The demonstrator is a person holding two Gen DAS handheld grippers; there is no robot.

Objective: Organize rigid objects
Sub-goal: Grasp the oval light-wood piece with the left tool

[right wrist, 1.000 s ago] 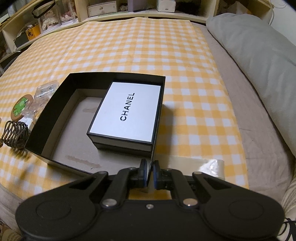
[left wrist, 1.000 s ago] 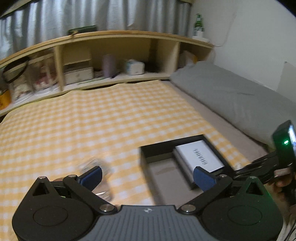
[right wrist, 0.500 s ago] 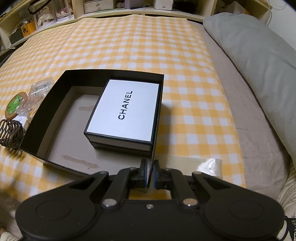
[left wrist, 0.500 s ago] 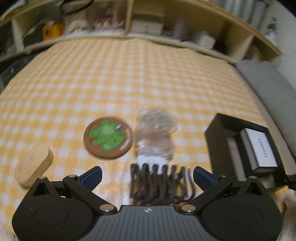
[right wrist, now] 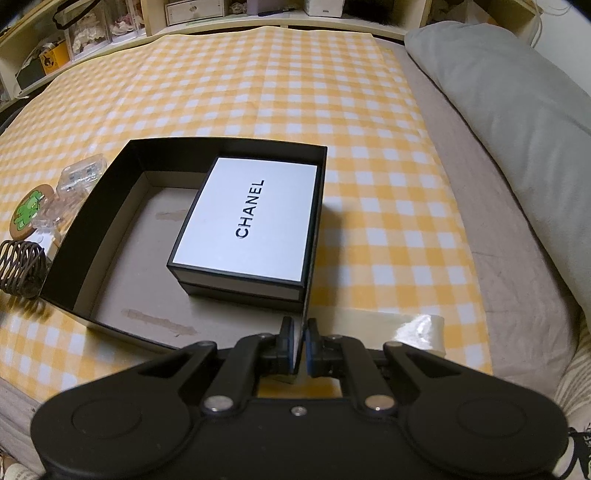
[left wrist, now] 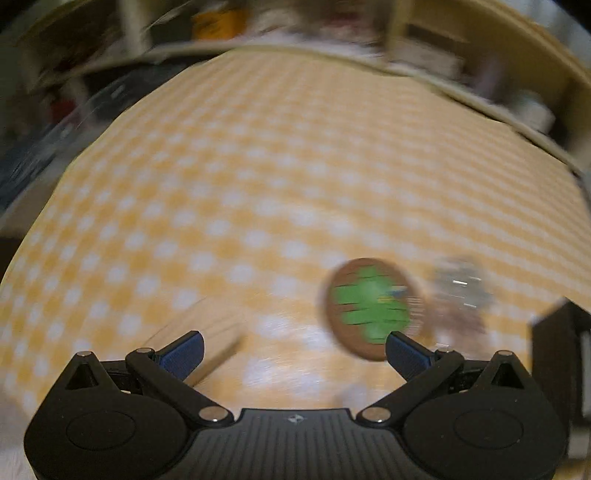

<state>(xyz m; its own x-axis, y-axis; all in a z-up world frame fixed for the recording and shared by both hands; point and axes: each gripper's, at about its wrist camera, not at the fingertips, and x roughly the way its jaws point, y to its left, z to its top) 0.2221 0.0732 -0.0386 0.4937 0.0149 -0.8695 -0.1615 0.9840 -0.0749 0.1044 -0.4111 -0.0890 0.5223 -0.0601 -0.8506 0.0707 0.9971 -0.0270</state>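
My right gripper [right wrist: 300,339] is shut on the near right wall of an open black box [right wrist: 110,177]. A white box printed CHANEL [right wrist: 251,218] sits inside it, against the right wall. Left of the black box lie a round brown coaster with a green clover [right wrist: 29,214], clear plastic pieces [right wrist: 79,175] and a dark wire coil [right wrist: 22,266]. In the blurred left wrist view my left gripper [left wrist: 293,338] is open above the checked cloth. A wooden block [left wrist: 214,325] lies by its left finger and the coaster [left wrist: 373,306] by its right finger.
The yellow checked cloth [right wrist: 258,92] covers the bed. A grey pillow [right wrist: 517,122] lies along the right side. Wooden shelves [right wrist: 184,11] full of small items run along the far edge. A strip of clear tape [right wrist: 417,328] holds the cloth's near edge.
The left wrist view has swung left, from the black box past the wire coil to the coaster and wooden block. The right gripper has stayed put, still shut on the box wall.
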